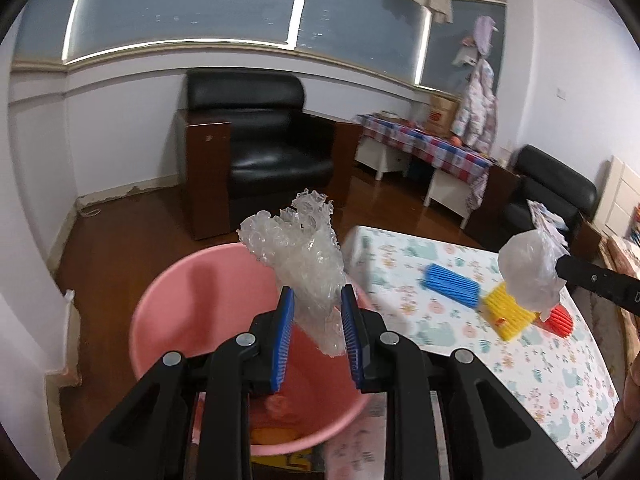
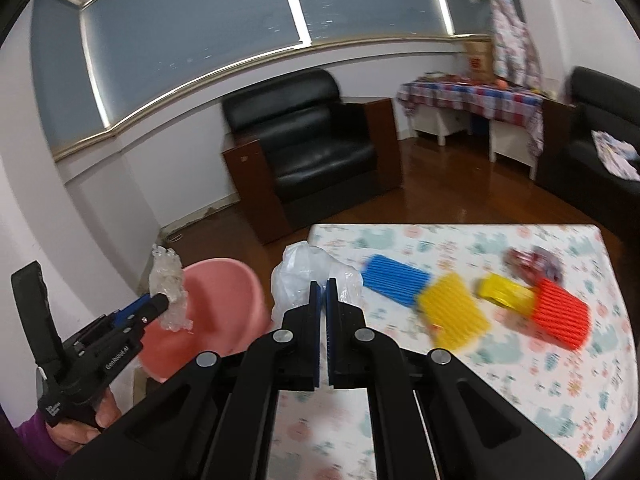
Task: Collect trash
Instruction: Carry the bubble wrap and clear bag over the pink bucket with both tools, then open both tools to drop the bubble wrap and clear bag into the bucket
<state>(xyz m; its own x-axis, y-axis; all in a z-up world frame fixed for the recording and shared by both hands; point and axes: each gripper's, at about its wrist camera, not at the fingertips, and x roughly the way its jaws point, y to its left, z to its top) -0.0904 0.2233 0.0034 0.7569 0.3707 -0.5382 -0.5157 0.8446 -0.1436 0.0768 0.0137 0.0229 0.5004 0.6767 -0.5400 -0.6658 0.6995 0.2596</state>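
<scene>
Your left gripper (image 1: 318,312) clamps a crumpled wad of bubble wrap (image 1: 308,264) between its blue pads, holding it above the pink basin (image 1: 168,300) that stands beside the table (image 1: 560,380). Your right gripper (image 2: 323,296) is pinched closed on a thin clear plastic bag (image 2: 296,276), raised over the table's patterned cloth near its edge. Behind it, blue (image 2: 396,285), yellow (image 2: 454,314) and red (image 2: 562,318) ribbed blocks lie on the cloth, with a crumpled wrapper (image 2: 530,262) just beyond the red one.
</scene>
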